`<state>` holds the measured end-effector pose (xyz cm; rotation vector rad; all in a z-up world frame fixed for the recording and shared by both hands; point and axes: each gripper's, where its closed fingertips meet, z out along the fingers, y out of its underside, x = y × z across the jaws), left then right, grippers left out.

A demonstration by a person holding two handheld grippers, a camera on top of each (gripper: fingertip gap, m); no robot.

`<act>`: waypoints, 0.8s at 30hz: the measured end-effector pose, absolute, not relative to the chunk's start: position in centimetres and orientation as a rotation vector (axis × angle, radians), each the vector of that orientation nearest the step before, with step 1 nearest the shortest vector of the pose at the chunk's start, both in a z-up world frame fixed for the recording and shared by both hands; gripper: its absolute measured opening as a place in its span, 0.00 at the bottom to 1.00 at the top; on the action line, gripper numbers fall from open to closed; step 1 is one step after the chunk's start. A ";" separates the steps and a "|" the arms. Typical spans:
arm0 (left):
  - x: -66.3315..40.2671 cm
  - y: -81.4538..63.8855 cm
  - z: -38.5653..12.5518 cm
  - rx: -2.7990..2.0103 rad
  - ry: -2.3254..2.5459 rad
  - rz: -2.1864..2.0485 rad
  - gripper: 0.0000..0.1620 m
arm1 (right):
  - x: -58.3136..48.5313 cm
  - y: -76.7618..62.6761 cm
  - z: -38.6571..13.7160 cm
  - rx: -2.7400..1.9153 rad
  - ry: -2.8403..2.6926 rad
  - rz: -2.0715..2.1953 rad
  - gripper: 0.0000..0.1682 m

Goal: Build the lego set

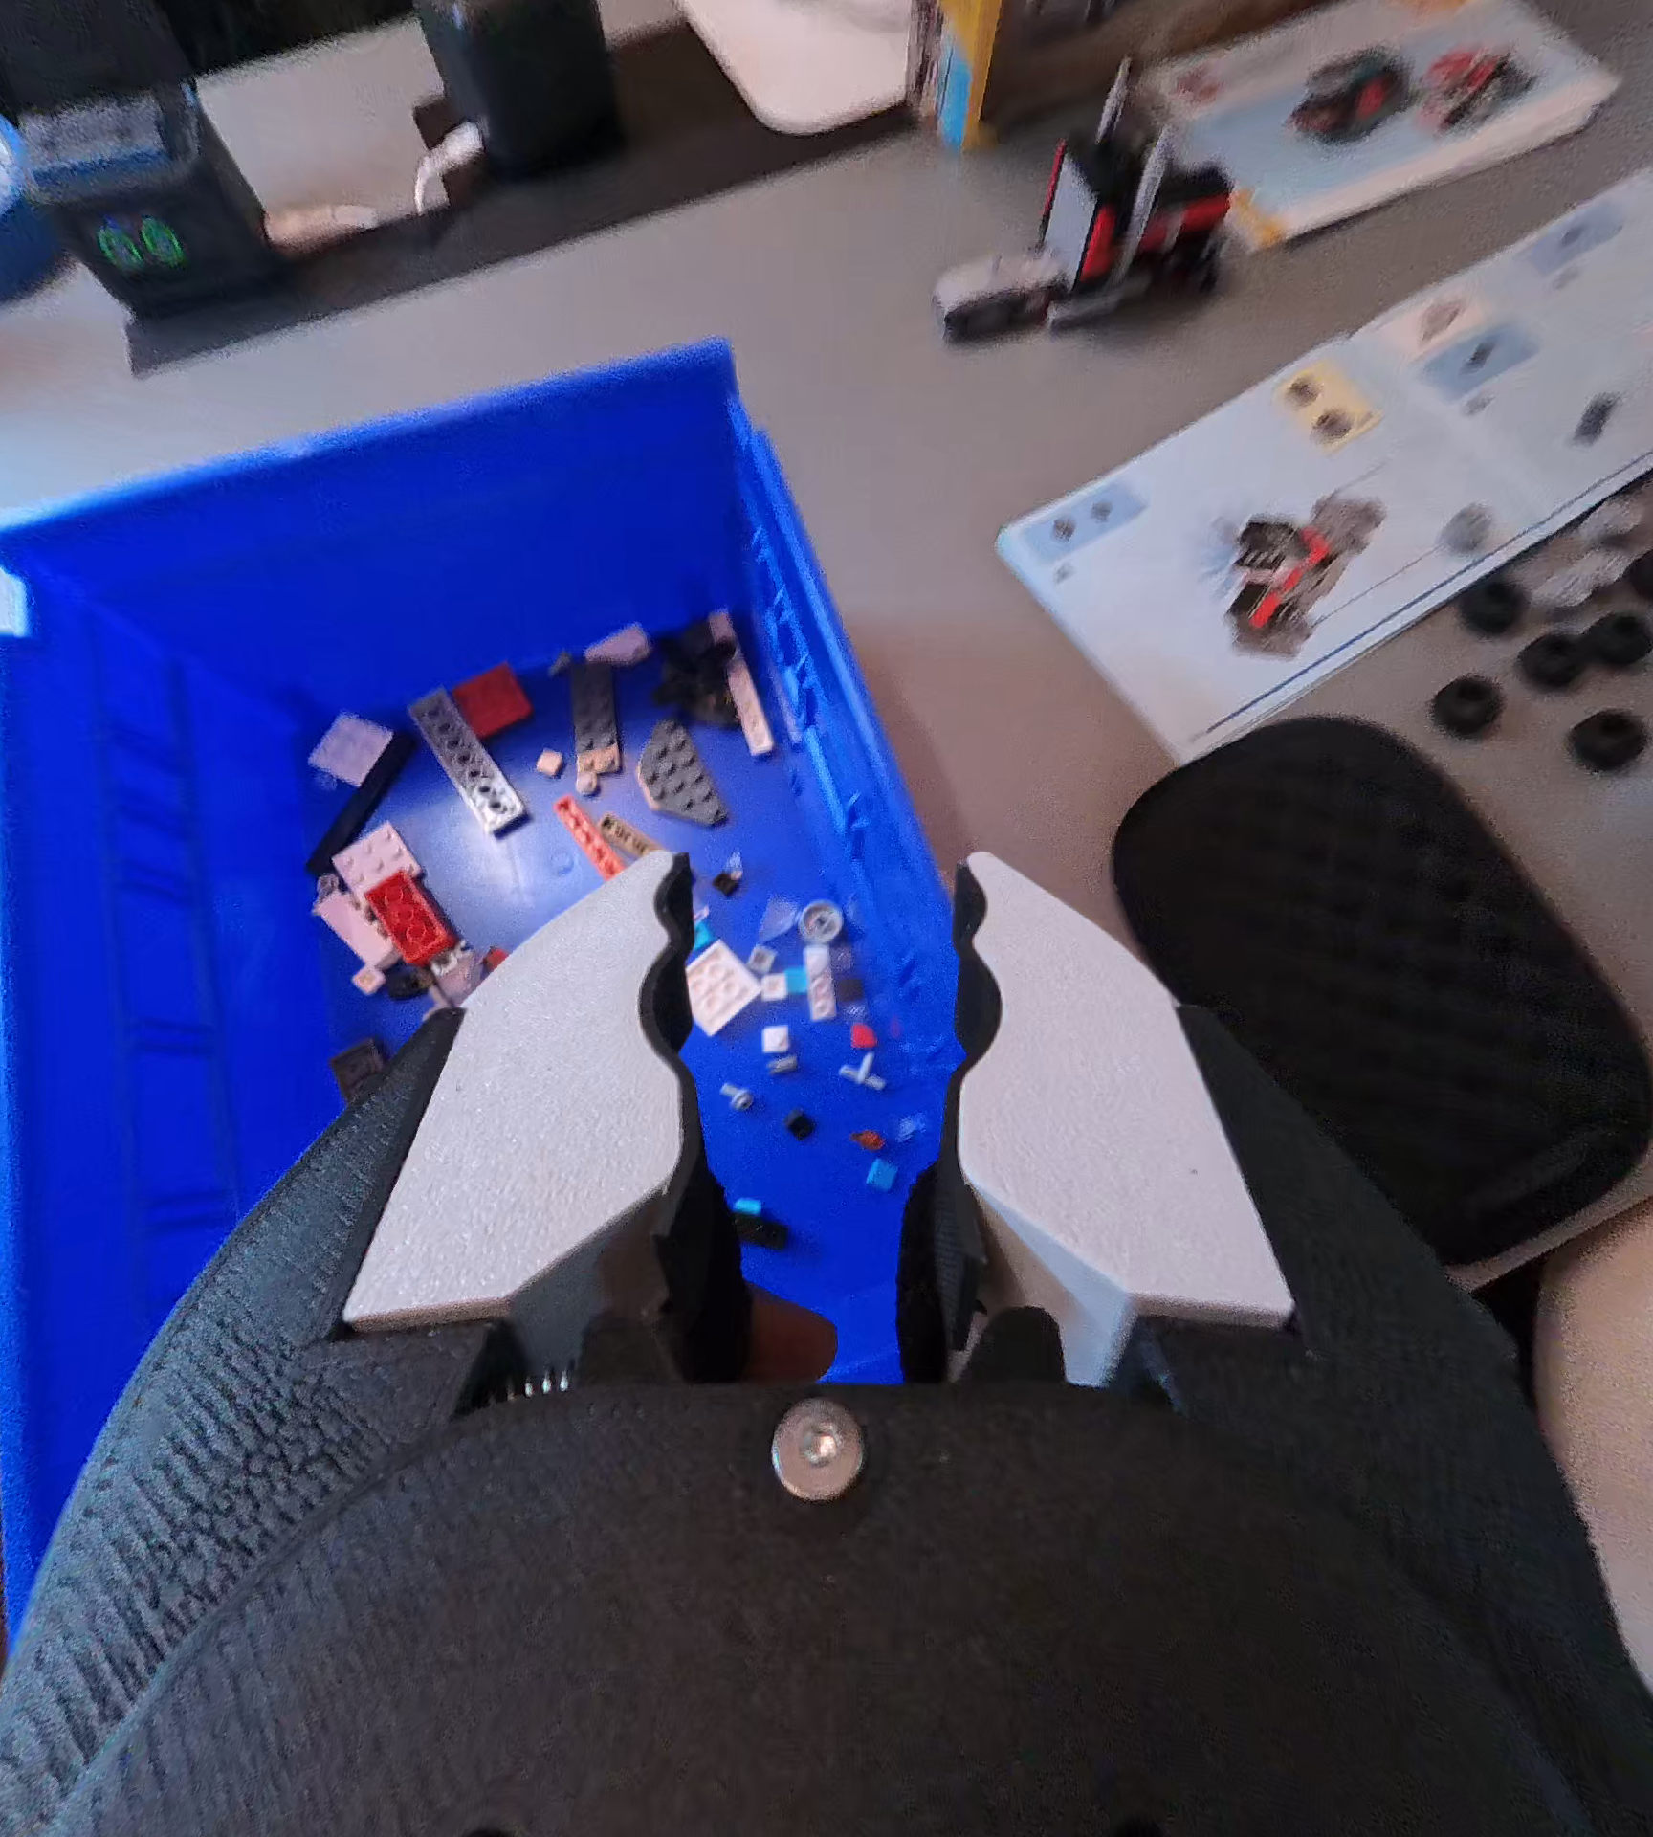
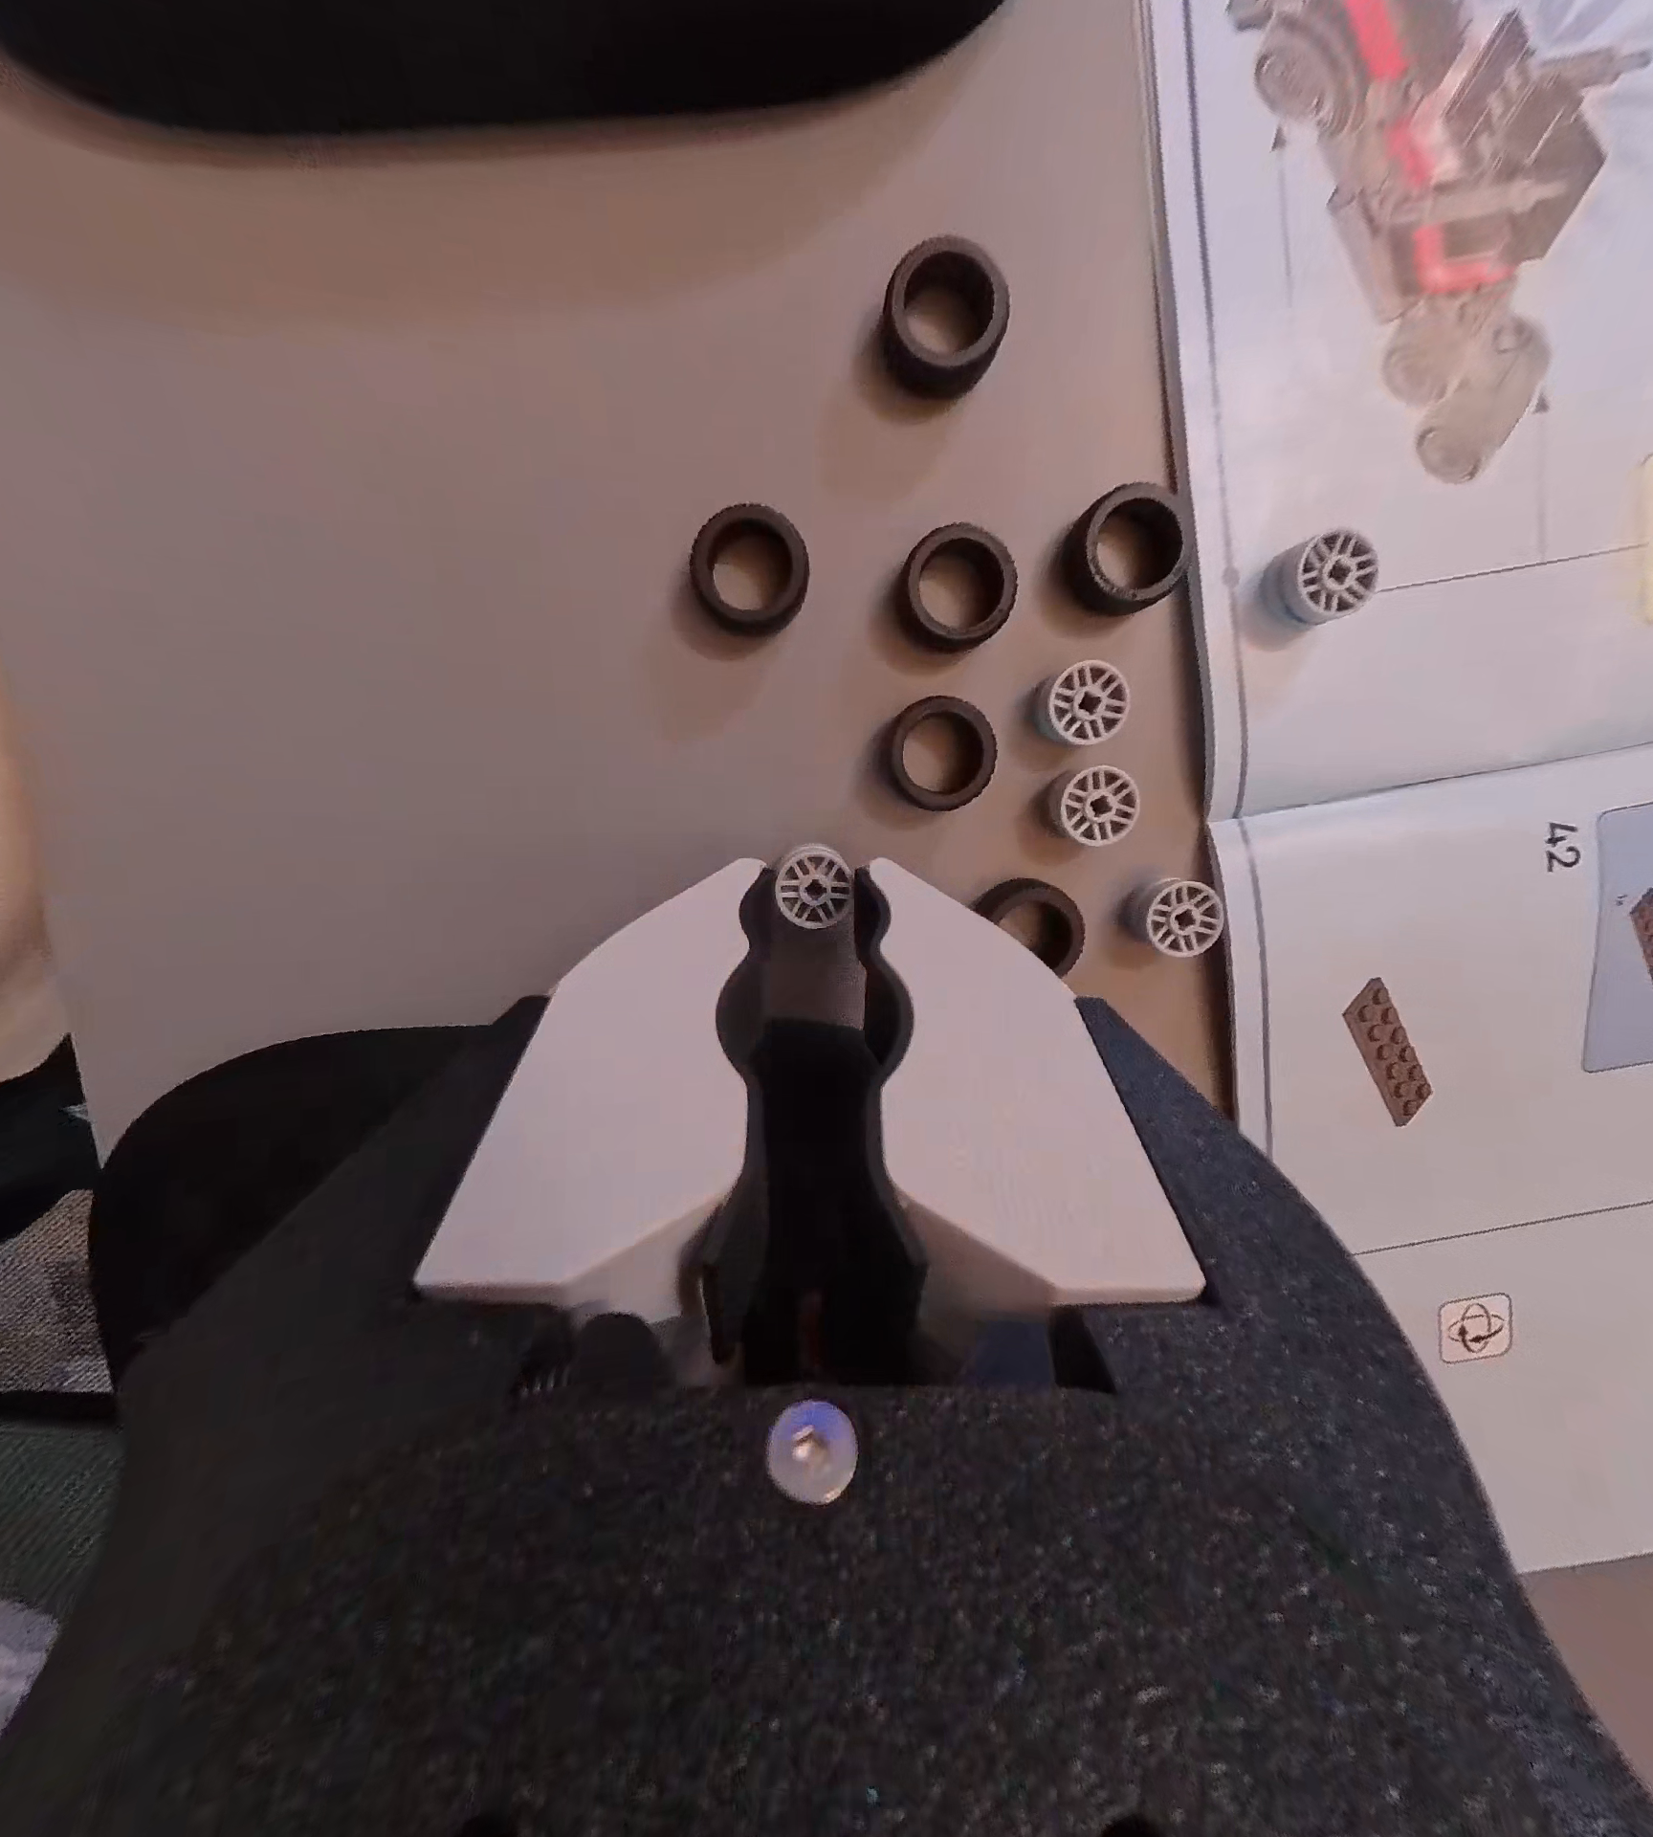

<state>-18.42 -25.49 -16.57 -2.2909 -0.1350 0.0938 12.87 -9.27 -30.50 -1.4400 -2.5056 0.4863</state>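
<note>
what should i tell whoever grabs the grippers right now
Right gripper: shut on a grey wheel hub, held above the table.
Left gripper: open, empty, over the blue bin of loose bricks.
Six black tyres lie on the table, all without hubs; three more hubs lie beside them, a fourth on the open instruction booklet.
Partly built black and red model stands beyond the bin.
Left: fit hubs into tyres, mount the wheels, use up the bin pieces.
</note>
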 end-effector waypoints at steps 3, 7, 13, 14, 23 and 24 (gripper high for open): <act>-20.2 -26.1 -19.4 -2.376 -0.114 0.062 0.31 | 13.0 -9.4 -30.6 -1.467 -2.495 0.534 0.14; -21.0 -26.6 -22.5 -2.486 -0.008 -0.011 0.29 | 13.1 -9.8 -29.2 -1.487 -2.409 0.724 0.19; -20.0 -27.0 -25.7 -2.568 0.402 -0.114 0.26 | 14.0 -8.4 -25.4 -1.519 -2.147 0.974 0.19; -19.8 -27.1 -26.3 -2.575 0.491 -0.123 0.26 | 14.3 -8.1 -25.0 -1.535 -2.118 0.994 0.19; -18.9 -27.2 -29.1 -2.527 0.832 -0.182 0.23 | 15.8 -6.2 -23.1 -1.696 -2.041 0.927 0.18; -18.7 -27.0 -29.0 -2.501 0.855 -0.194 0.22 | 15.6 -6.2 -23.0 -1.701 -2.045 0.919 0.18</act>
